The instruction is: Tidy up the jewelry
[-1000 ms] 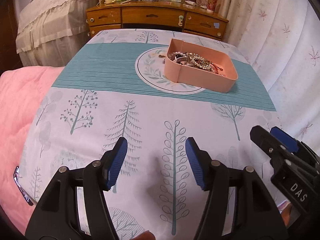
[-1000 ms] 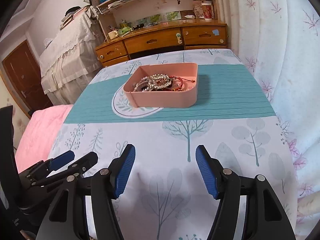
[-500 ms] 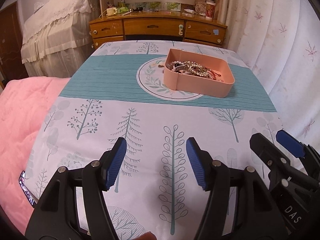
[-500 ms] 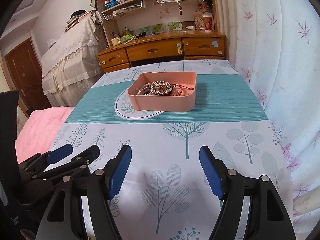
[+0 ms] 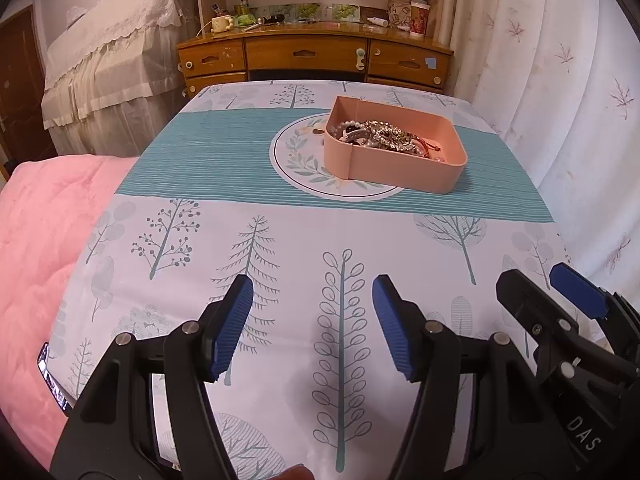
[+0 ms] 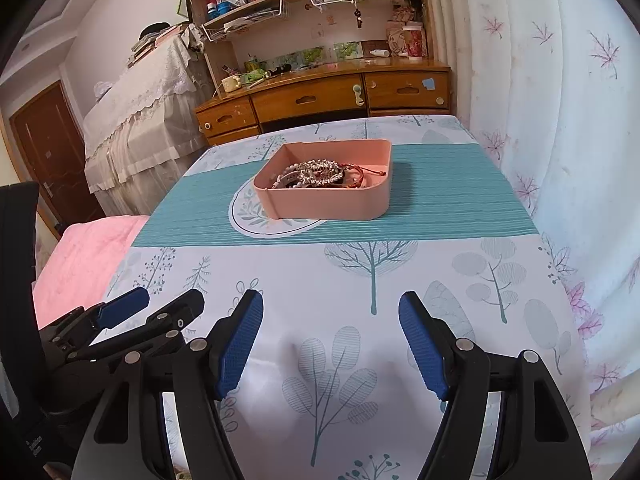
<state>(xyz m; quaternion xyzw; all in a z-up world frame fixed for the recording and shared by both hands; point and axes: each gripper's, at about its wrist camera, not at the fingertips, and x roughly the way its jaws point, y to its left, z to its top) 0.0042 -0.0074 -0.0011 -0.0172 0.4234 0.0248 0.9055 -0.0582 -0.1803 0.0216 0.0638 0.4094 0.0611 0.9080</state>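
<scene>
Both views have tilted up; jaws apart, bracelets tangled indistinctly in pink tray.

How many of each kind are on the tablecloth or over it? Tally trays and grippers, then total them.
Trays: 1, the pink tray with tangled jewelry
Grippers: 2, left gripper and right gripper, both open and empty
Total: 3

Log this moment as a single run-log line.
left hand-held gripper: open, empty | right hand-held gripper: open, empty | jewelry: piled in pink tray | tray: untouched
</scene>
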